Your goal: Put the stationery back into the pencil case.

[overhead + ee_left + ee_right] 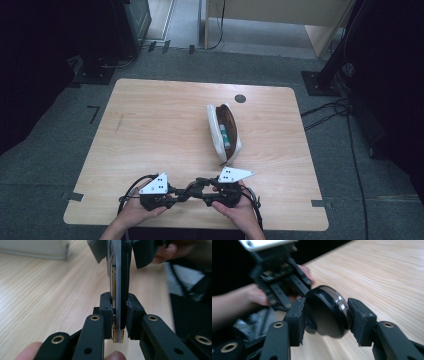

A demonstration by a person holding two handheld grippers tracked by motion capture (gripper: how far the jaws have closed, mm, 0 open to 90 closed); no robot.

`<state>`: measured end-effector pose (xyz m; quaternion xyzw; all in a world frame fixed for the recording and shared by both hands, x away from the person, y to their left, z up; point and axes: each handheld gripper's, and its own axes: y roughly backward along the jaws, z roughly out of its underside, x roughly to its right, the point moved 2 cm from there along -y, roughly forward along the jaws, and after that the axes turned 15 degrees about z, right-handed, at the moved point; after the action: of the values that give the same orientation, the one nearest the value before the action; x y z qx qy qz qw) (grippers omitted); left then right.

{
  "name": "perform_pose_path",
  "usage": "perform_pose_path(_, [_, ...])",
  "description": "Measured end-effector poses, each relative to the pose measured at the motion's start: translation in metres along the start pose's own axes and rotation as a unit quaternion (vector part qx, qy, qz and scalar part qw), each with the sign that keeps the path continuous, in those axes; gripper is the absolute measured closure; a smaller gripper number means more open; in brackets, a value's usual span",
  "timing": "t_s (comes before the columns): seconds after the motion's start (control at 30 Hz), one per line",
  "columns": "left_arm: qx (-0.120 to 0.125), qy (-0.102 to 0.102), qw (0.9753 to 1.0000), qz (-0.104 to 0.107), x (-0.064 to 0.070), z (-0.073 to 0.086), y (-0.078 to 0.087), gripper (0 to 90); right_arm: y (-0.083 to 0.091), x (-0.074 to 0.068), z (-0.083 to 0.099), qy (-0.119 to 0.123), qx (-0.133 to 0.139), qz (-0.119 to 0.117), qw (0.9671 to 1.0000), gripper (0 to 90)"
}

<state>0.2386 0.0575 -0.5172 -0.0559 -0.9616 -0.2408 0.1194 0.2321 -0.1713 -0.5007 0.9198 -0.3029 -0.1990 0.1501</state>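
A pair of dark sunglasses (193, 189) hangs just above the table's front edge, held between my two grippers. In the left gripper view the sunglasses (120, 277) show edge-on with a gold hinge, and my left gripper (119, 308) is shut on them. My right gripper (325, 313) is shut on one round black lens (329, 307). In the high view the left gripper (176, 196) and right gripper (204, 192) point at each other, almost touching. An open glasses case (224, 133), white outside and brown inside, lies at the table's middle right with a small green and white thing in it.
The wooden table (150, 130) has a round black hole cover (240, 98) near its far edge. Black stands (320, 80) and cables (335, 110) sit on the grey carpet around the table.
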Motion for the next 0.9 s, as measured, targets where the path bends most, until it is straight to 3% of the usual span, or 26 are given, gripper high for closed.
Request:
perform_pose_path(0.13, [0.009, 0.002, 0.9994, 0.034, 0.002, 0.000, 0.002, 79.0, 0.002, -0.002, 0.000, 0.011, 0.013, -0.033, 0.9993, 58.4])
perform_pose_path(0.2, [0.017, 0.003, 0.9984, 0.054, 0.001, 0.001, 0.003, 74.2, 0.006, -0.003, 0.000, 0.015, 0.024, -0.051, 0.9983, 70.2])
perform_pose_path(0.23, [0.019, 0.001, 0.9982, 0.056, 0.001, 0.001, 0.003, 71.7, 0.008, -0.003, -0.001, 0.011, 0.025, -0.064, 0.9975, 73.1])
perform_pose_path(0.3, [0.018, -0.002, 0.9984, 0.053, 0.002, 0.000, 0.001, 70.1, 0.011, -0.005, -0.002, 0.023, 0.025, -0.067, 0.9971, 74.2])
perform_pose_path(0.4, [0.017, -0.001, 0.9996, 0.023, 0.001, 0.000, 0.002, 65.5, 0.012, -0.009, -0.005, 0.041, 0.022, -0.042, 0.9980, 74.4])
perform_pose_path(0.47, [0.026, 0.006, 0.9996, -0.001, 0.001, -0.001, 0.004, 53.0, 0.015, -0.009, -0.007, 0.038, 0.030, -0.025, 0.9985, 74.4])
perform_pose_path(0.57, [0.024, 0.014, 0.9990, -0.034, 0.000, -0.001, 0.009, 41.3, 0.020, -0.006, -0.011, 0.030, 0.040, 0.003, 0.9988, 74.4])
perform_pose_path(0.83, [0.028, 0.042, 0.9939, -0.098, -0.003, 0.000, 0.019, 14.1, 0.029, -0.008, -0.018, 0.037, 0.042, 0.050, 0.9972, 74.4])
perform_pose_path(0.9, [0.029, 0.046, 0.9924, -0.110, -0.004, 0.001, 0.022, 11.7, 0.030, -0.009, -0.020, 0.037, 0.045, 0.060, 0.9965, 74.4])
